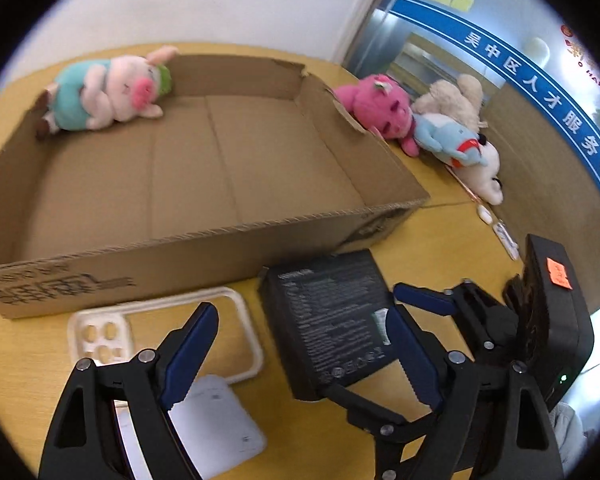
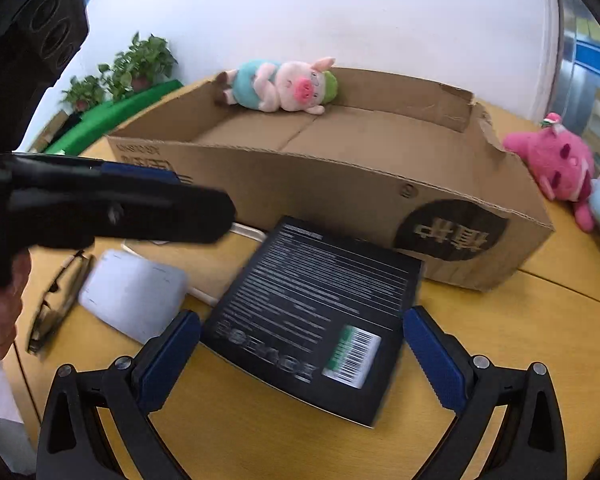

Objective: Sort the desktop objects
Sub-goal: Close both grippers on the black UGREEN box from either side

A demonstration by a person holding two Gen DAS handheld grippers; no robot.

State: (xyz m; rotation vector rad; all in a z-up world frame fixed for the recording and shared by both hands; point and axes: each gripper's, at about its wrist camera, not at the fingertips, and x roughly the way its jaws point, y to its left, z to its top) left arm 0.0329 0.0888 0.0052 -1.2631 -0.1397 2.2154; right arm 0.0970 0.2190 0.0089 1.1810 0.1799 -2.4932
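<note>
Left gripper (image 1: 300,332) spread wide, nothing between the blue pads, angled down over the yellow table (image 1: 440,216) with a white phone case (image 1: 236,324) and a white flat device (image 1: 216,420) below. Right gripper (image 2: 300,344) also wide, straddling the near end of a black box (image 2: 312,308) without touching it. Box lying flat on the table at 6 o'clock from the open cardboard tray (image 2: 340,184), just beside its front wall. Pig plush (image 2: 284,86) resting inside the tray at 11 o'clock. Pink plush (image 2: 556,164) outside at 3 o'clock.
</note>
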